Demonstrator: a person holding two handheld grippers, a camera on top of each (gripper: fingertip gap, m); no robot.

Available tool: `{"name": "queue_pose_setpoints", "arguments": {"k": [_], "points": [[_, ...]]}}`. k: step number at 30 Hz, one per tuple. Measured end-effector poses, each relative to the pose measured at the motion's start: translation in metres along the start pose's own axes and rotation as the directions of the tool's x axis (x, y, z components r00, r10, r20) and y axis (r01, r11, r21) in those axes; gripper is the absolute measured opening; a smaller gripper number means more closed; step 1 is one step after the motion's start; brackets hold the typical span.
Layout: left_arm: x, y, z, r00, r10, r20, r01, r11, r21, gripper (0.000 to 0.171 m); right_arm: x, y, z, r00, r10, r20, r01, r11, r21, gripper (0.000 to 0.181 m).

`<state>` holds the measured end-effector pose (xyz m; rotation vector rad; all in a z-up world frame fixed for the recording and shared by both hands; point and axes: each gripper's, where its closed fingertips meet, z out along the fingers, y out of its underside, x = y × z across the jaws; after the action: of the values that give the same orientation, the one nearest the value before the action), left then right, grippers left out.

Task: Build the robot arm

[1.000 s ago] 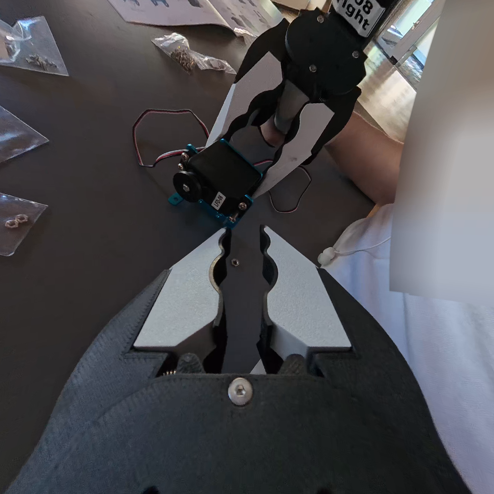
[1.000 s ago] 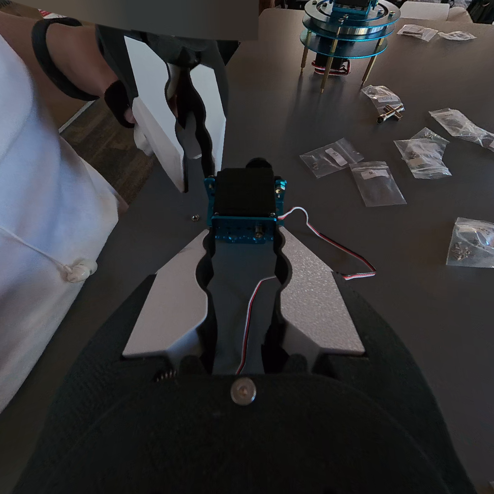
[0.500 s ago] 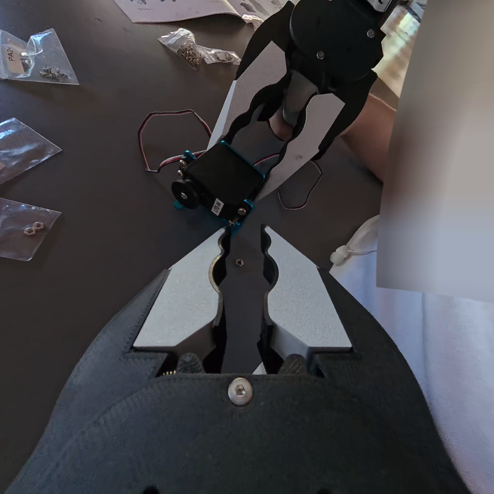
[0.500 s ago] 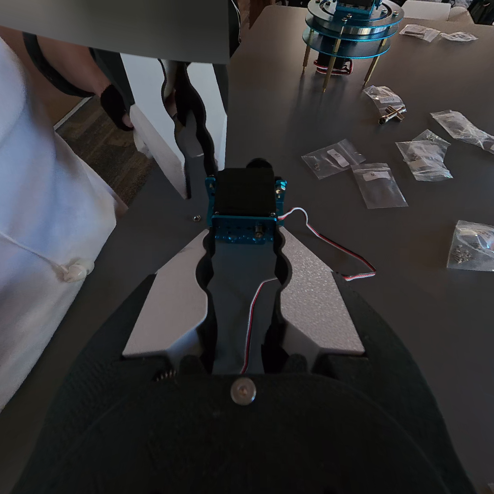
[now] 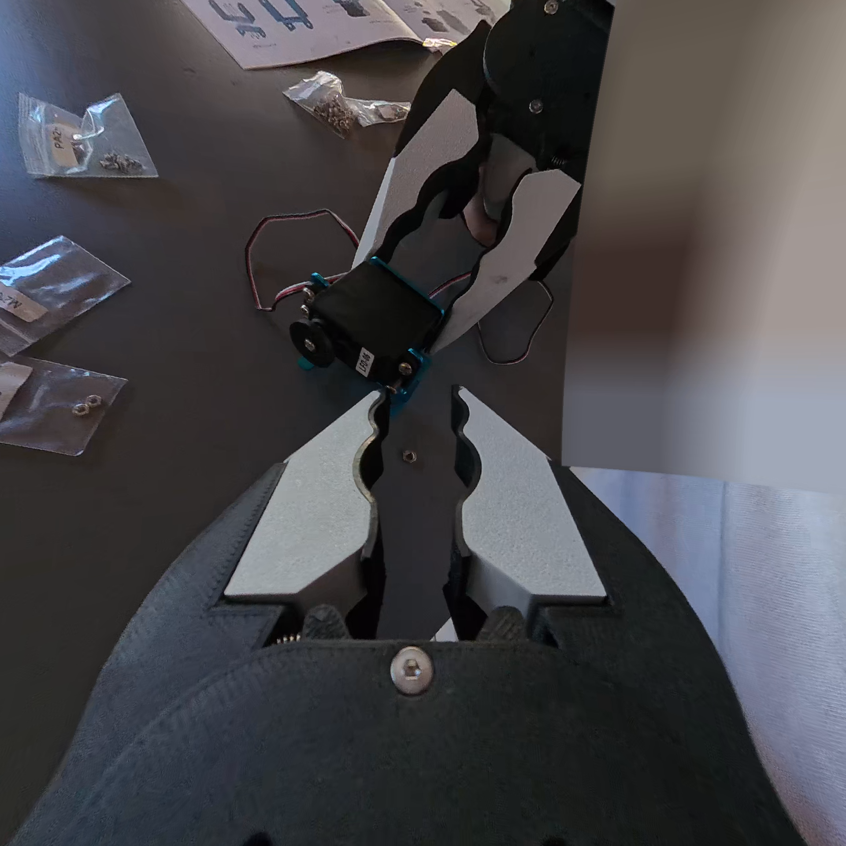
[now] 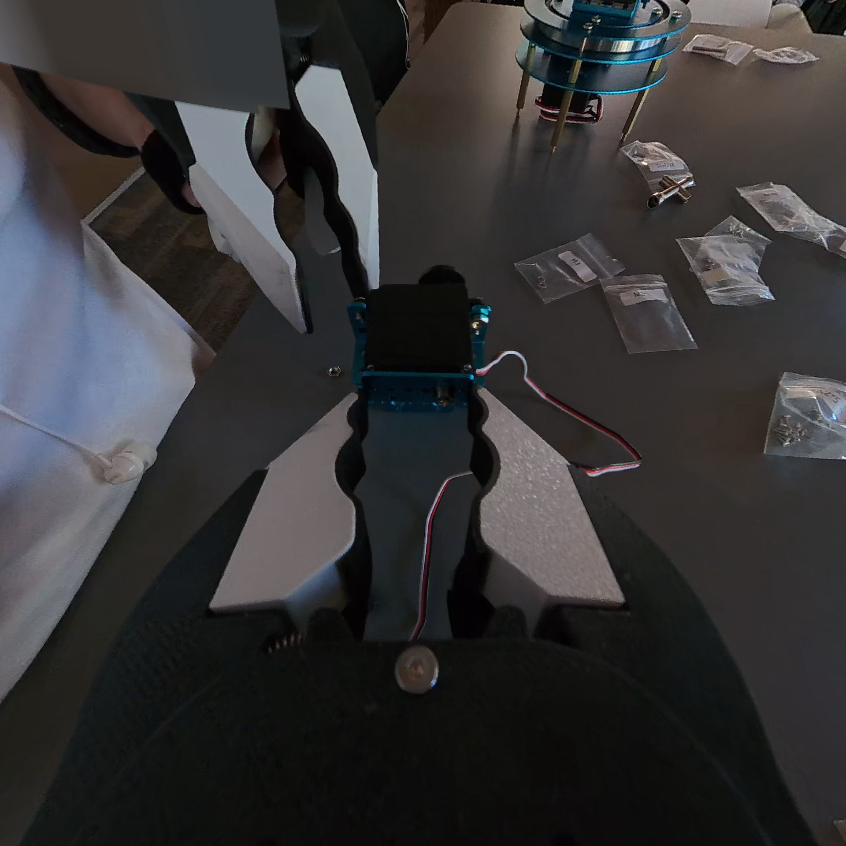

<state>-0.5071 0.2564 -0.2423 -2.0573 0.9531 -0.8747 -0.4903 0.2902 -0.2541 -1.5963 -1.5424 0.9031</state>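
Note:
A black servo in a blue metal bracket rests on the dark table. My right gripper is shut on the bracket's near end. The servo's red, white and black cable loops to the right and runs back between the fingers. In the left wrist view, the servo lies just beyond my left gripper, which is open and empty, its left fingertip at the bracket's corner. A small loose nut lies on the table between its fingers; it also shows in the right wrist view.
Several clear bags of small hardware lie right of the servo, with a T-shaped wrench and a blue round plate assembly on standoffs behind. More bags and an open booklet lie farther off. A person in white stands at the table edge. Across from one pair of fingers to the other is roughly 5 cm.
My left gripper has shifted a little, bringing the bags and booklet further into its view. My right gripper has stayed shut on the bracket. The nut has not moved.

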Motion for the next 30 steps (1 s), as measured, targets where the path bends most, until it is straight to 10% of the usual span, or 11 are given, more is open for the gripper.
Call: {"name": "queue_pose_setpoints", "arguments": {"k": [30], "points": [[-0.021,0.006,-0.003,0.991,0.044,0.128,-0.048,0.998,0.029,0.0,0.0,-0.005,0.005,0.999,0.05,-0.007,-0.051,0.999,-0.004,0.044]]}}
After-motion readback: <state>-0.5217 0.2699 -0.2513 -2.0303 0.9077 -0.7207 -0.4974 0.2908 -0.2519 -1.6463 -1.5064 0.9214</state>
